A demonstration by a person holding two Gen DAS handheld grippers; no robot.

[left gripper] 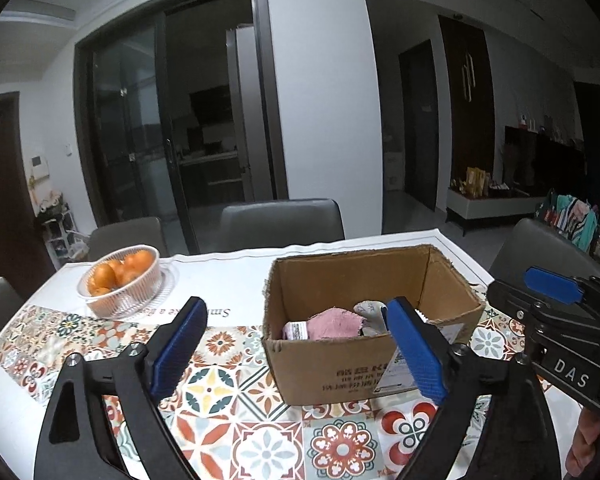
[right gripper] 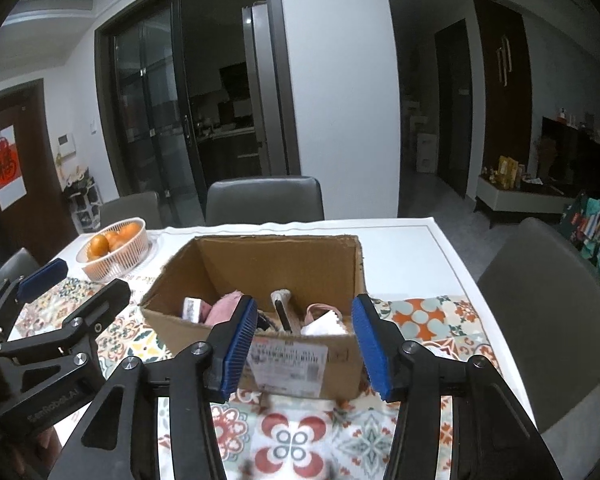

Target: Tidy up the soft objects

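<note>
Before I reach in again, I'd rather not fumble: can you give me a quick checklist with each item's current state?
1. Left hand-held gripper open, holding nothing: ok.
2. Right hand-held gripper open, holding nothing: ok.
3. Brown cardboard box open-topped, upright on the patterned tablecloth: ok.
4. Pink cloth inside the box: ok.
5. White plastic basket of oranges apart from the box: ok.
6. Soft items left outside the box: cannot tell.

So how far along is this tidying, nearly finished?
Seemingly close. Soft items, including a pink cloth, already lie in the cardboard box. Both the left gripper and right gripper are open and empty. No loose soft items show on the table.
</note>
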